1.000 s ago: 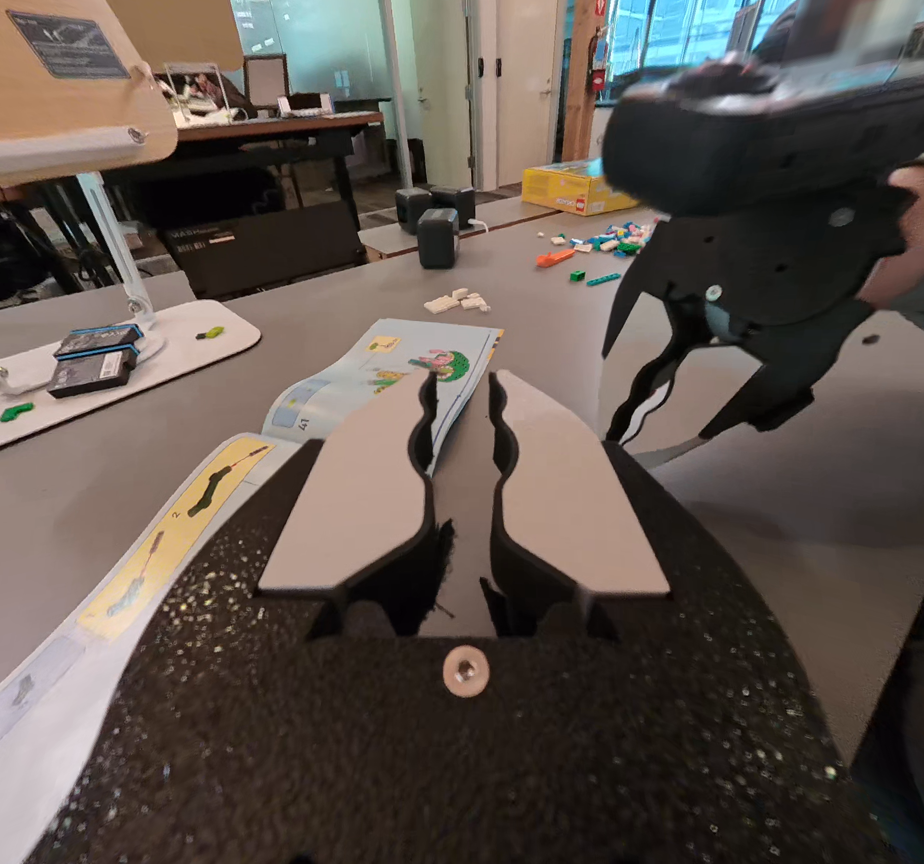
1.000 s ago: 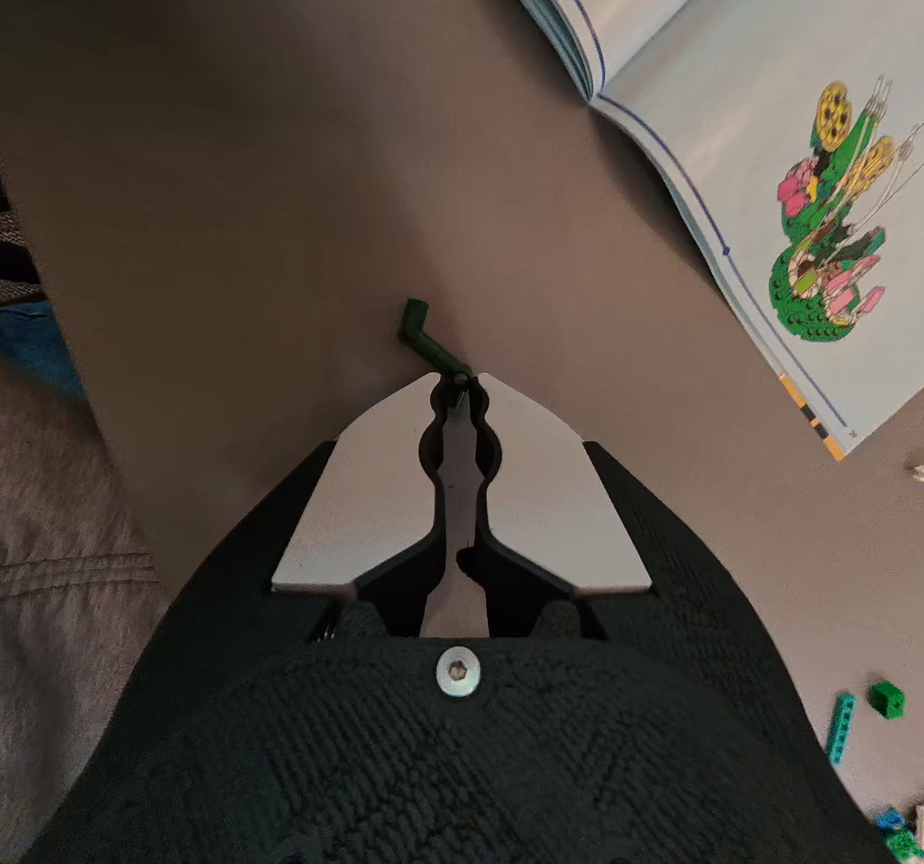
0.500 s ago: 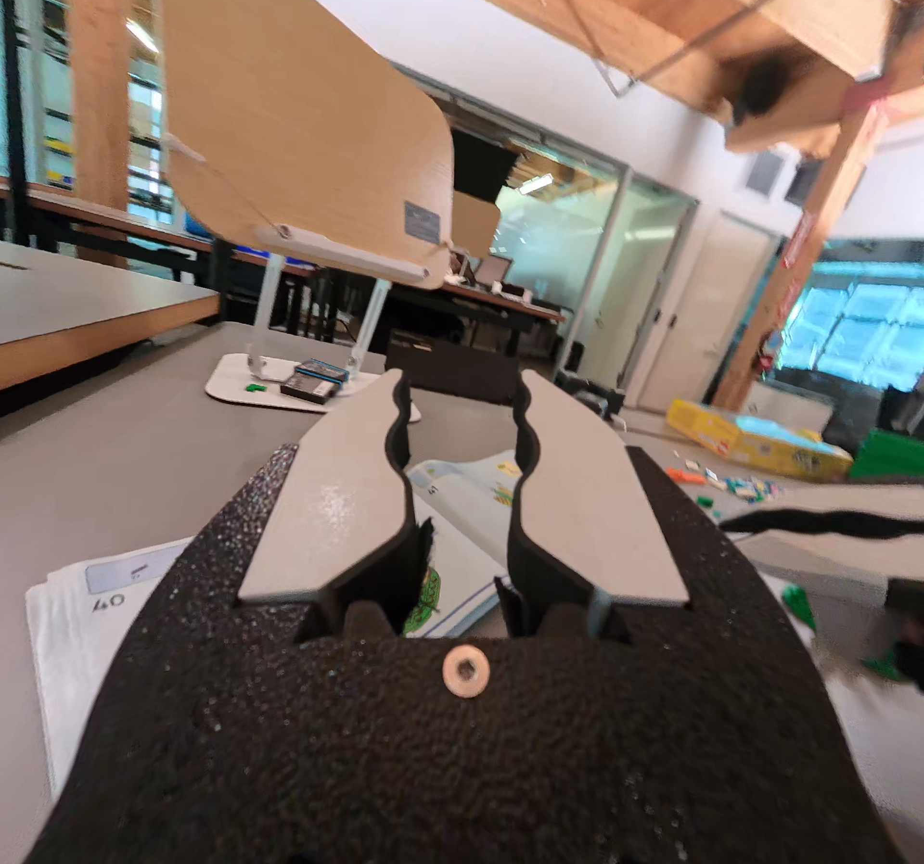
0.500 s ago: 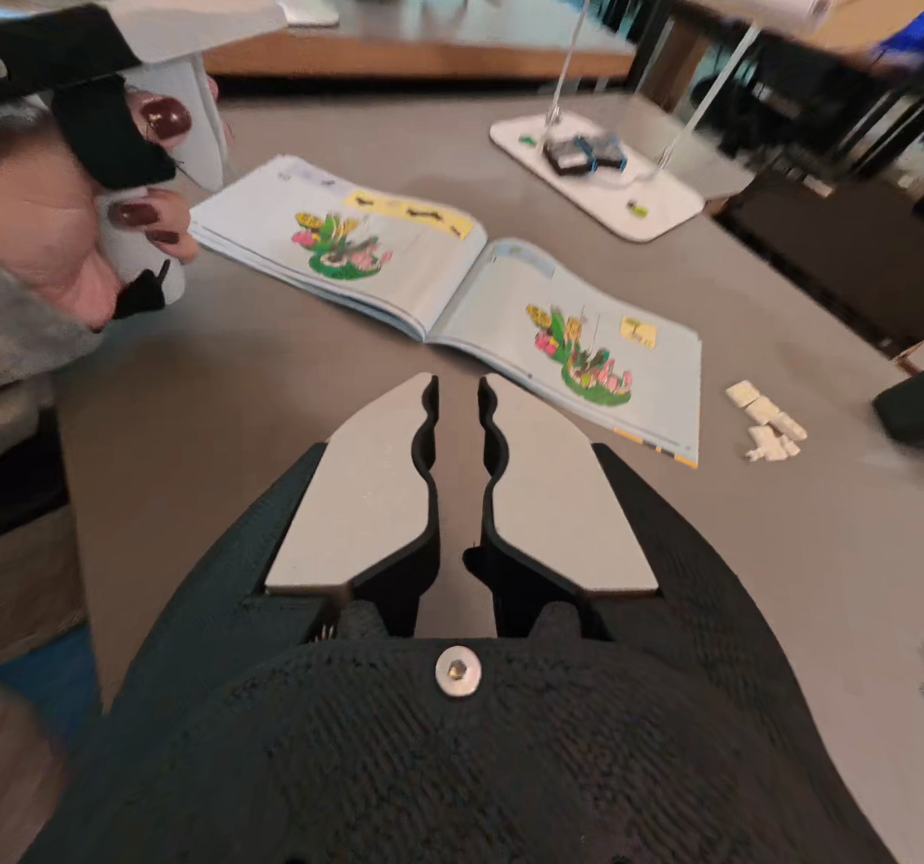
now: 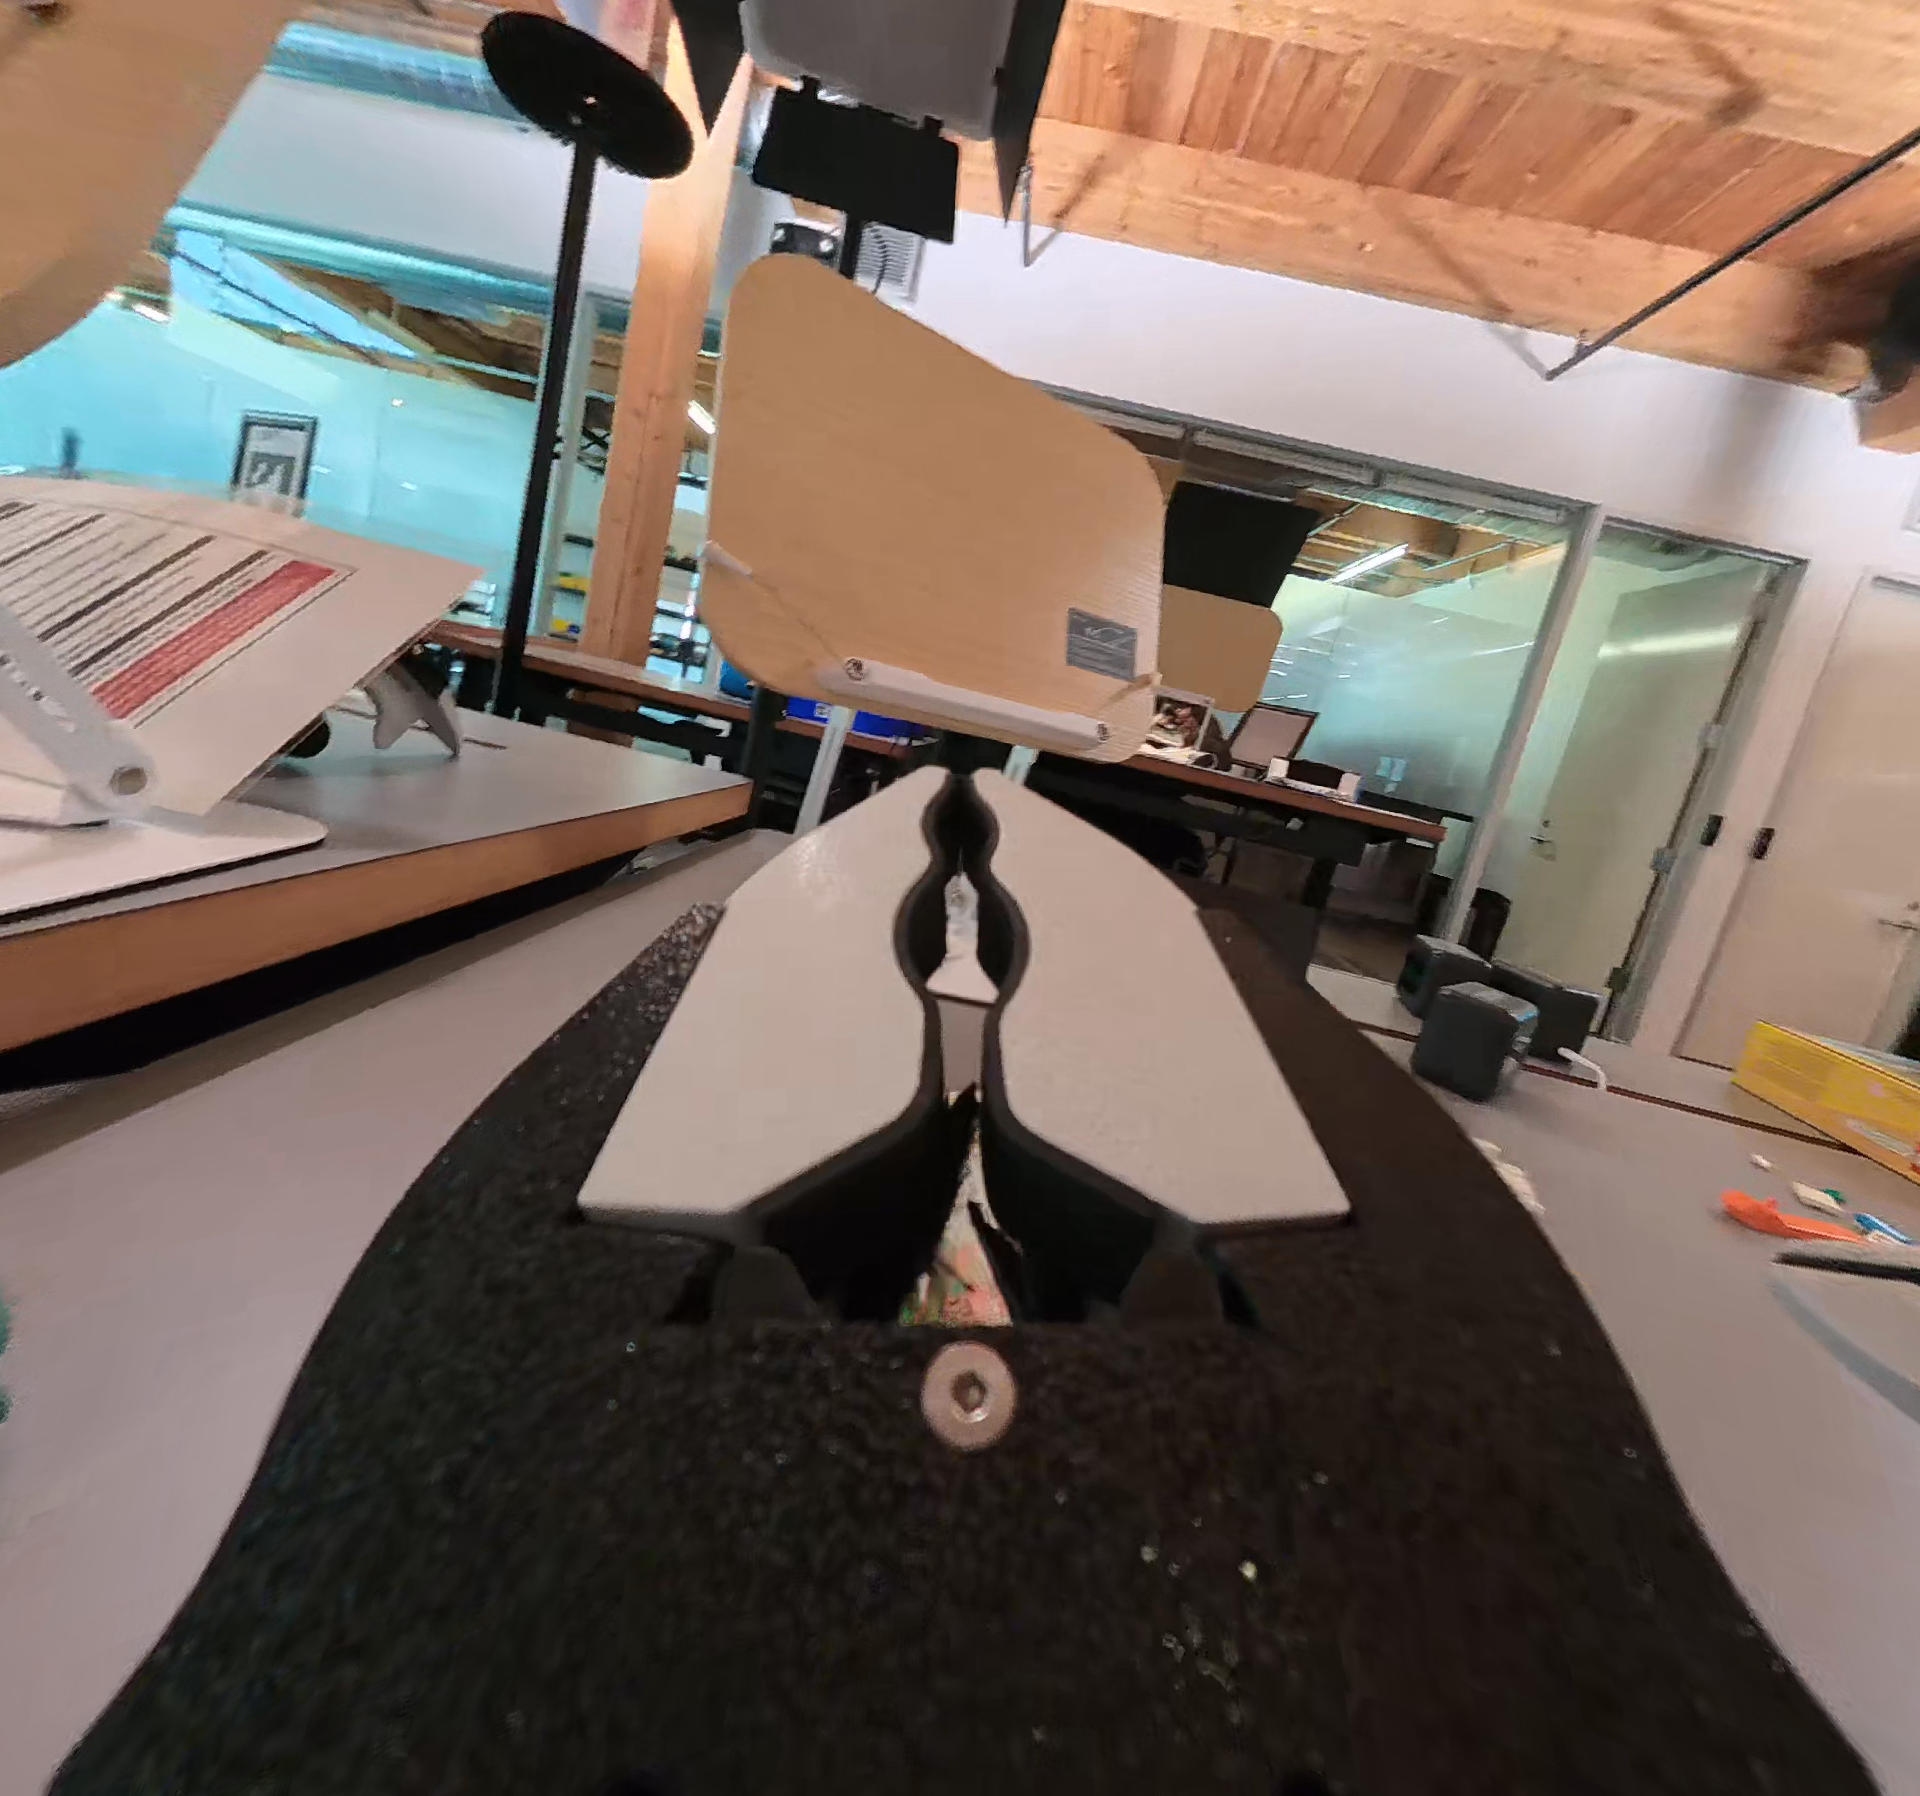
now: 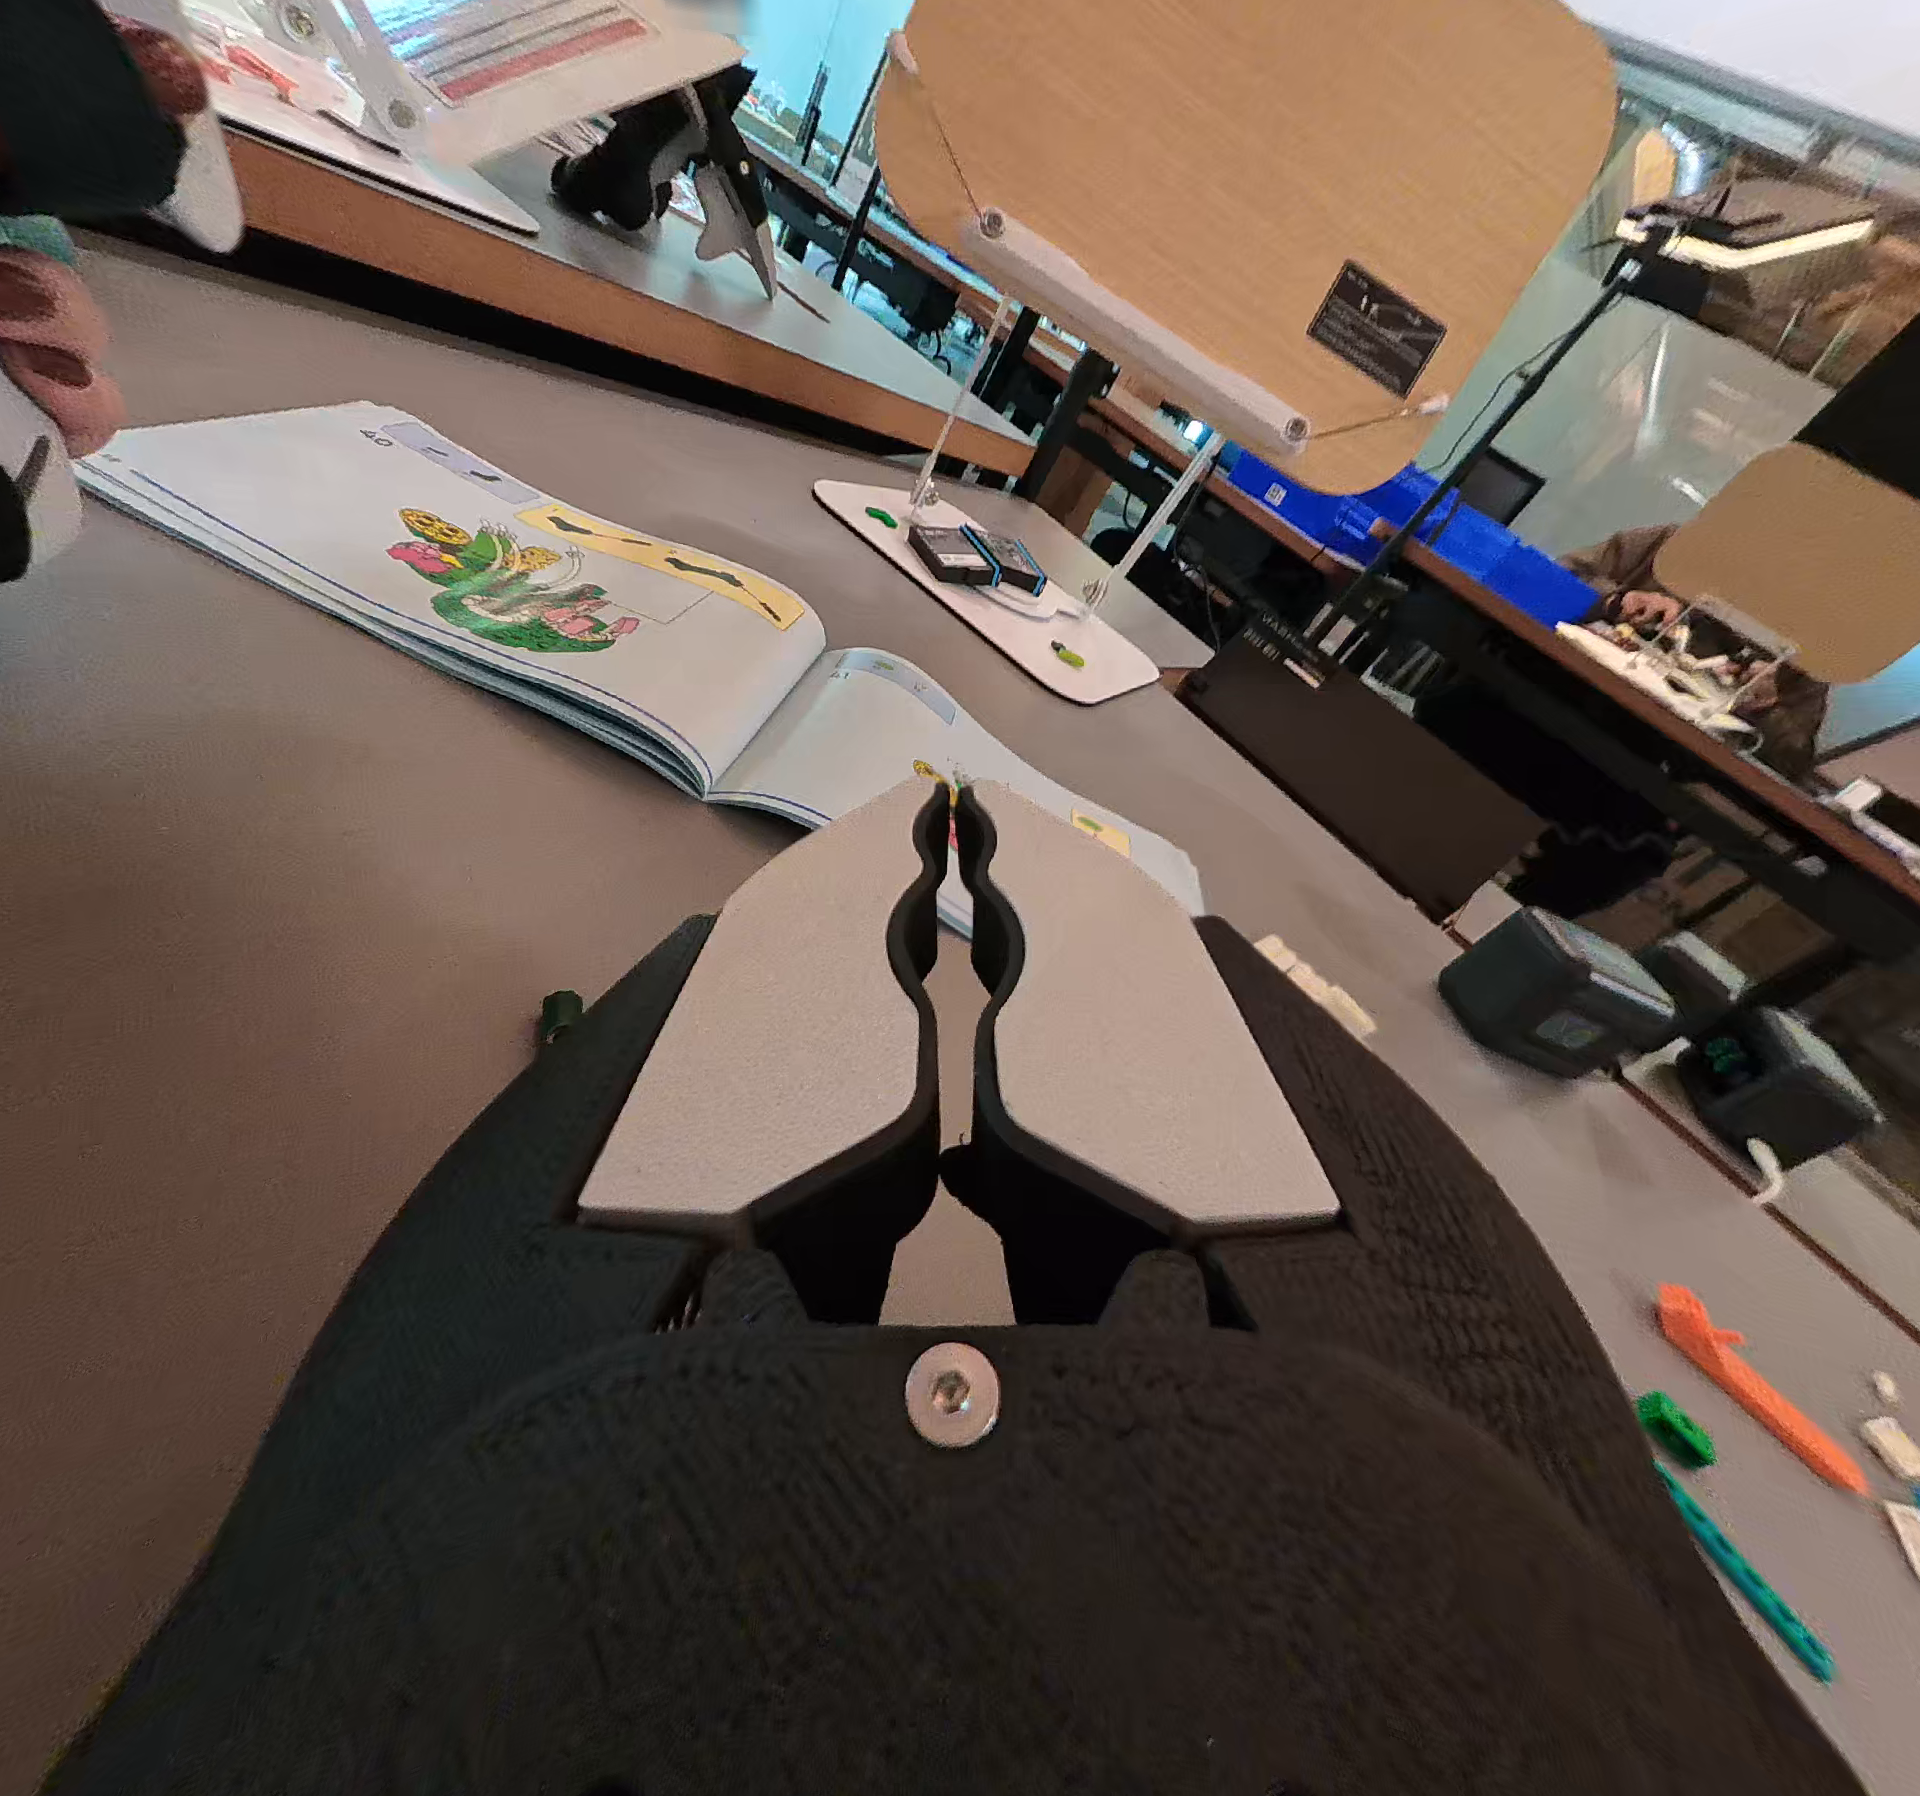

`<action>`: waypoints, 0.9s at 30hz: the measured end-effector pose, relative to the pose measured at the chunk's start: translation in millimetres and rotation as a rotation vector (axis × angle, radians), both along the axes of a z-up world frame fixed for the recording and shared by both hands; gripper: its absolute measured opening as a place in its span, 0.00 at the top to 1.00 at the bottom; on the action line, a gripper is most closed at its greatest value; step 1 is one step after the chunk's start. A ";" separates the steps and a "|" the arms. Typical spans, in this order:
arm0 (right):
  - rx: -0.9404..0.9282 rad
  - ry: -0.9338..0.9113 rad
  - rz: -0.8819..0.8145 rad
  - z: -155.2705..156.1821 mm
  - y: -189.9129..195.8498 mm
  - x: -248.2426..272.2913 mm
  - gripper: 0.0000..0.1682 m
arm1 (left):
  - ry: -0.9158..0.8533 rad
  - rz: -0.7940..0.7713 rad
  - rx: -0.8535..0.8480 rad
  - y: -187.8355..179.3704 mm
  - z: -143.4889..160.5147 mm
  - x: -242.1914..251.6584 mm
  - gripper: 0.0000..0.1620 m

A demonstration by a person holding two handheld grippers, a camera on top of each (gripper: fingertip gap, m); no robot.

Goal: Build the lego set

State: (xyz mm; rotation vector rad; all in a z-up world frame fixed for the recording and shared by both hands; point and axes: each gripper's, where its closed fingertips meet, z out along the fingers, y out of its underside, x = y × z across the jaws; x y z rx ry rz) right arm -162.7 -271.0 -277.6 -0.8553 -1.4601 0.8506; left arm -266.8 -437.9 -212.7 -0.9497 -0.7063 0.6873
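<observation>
1. The left tool [image 5: 961, 790] is clenched, tips touching, holding nothing.
2. The right tool [image 6: 954, 792] is likewise clenched and empty.
3. The open booklet [image 6: 499, 593] lies on the table [image 6: 260, 894] at centre left; loose bricks [image 6: 1756, 1403] sit lower right.

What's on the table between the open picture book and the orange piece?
In the right wrist view, the right tool sits between the picture book and the orange piece, hiding most of that stretch.

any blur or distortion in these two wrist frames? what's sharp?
Left wrist view: left gripper sharp; left and right edges smeared, wooden ceiling beams bowed by the wide lens. Right wrist view: instruction booklet and right gripper crisp; top-left corner blurred, gripper shadow on grey table.
</observation>
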 end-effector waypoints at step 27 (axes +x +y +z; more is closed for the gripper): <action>0.141 0.069 -0.029 2.3 5.3 2.9 1.00 | 0.031 -0.075 -0.024 8.3 0.4 3.6 1.00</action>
